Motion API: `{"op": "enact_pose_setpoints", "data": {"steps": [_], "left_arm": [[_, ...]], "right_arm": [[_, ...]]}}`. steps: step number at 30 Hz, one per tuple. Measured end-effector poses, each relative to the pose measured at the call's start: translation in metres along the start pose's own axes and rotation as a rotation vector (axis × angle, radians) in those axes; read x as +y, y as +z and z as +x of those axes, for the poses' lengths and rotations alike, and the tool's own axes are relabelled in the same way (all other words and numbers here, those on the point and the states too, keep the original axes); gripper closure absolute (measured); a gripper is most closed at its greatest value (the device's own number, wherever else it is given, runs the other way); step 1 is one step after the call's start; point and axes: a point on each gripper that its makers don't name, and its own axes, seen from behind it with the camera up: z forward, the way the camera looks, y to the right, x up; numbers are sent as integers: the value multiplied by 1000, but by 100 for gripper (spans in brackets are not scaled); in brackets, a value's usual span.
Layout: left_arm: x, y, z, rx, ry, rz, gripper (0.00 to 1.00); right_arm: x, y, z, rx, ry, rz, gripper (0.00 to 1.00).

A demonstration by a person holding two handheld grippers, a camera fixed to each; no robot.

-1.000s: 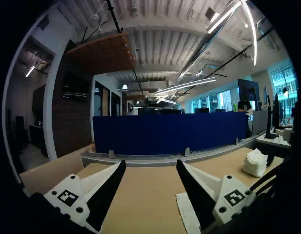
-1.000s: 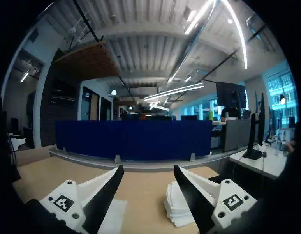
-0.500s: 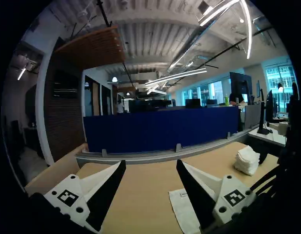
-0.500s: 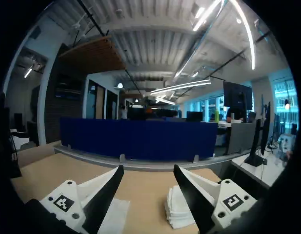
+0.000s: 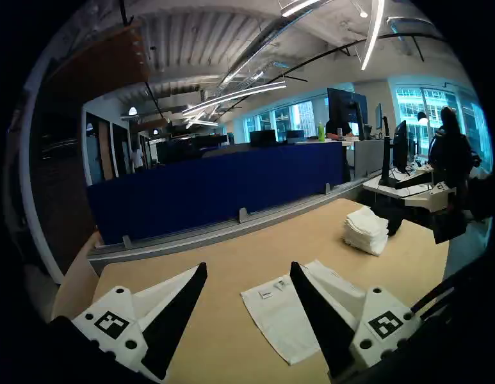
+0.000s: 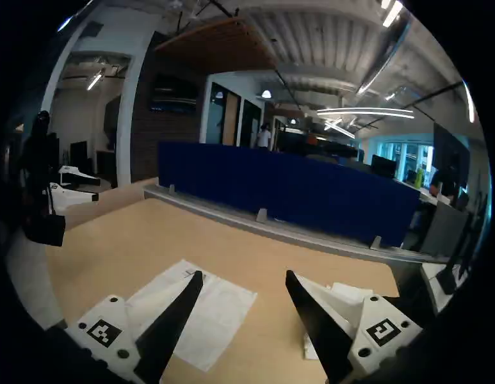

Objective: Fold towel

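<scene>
Your left gripper [image 5: 246, 301] is spread wide, with nothing between its two fingers. Bare wood of the table [image 5: 247, 249] shows through the gap. The towel [image 5: 279, 313] lies flat and unfolded on the table, just inside and partly under the finger on the right of the left gripper view. Two small tags sit near its far edge. That finger seems to hover above the cloth rather than press on it, though the angle is poor for judging contact.

Farther off to the right, near the table's edge, a stack of folded towels [image 5: 366, 230] rests well apart from the flat one. A blue screen [image 5: 215, 185] runs along the back of the table.

Your right gripper [image 6: 242, 304] is also wide open and grips nothing. In the right gripper view the same flat towel [image 6: 212, 313] is spread on the table [image 6: 151, 237], reaching from under the left-hand finger into the gap between the fingers. Its far corner points away from you. The stack of folded towels [image 6: 340, 296] sits behind the right-hand finger and is mostly hidden by it. The blue screen [image 6: 279, 185] crosses the background beyond the table.
</scene>
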Motion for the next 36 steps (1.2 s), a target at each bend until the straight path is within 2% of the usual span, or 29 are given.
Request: {"op": "enact_pose_setpoints", "data": {"steps": [6,18,27,36], "left_arm": [[9,9,-20,-49,17,-44,3],[38,25,-97,-178,32,-135,3],[61,27,-158,-289,36,-210,3],[74,29,-191,-350,51,-266,3]], "right_arm": [[-6,5,-15,-50,-31,33,0],[-20,20,-81,-184,-46,97,0],[-35,27,-139,-301,-33,150,0],[-45,28,-174,-372,-44,182,0]]}}
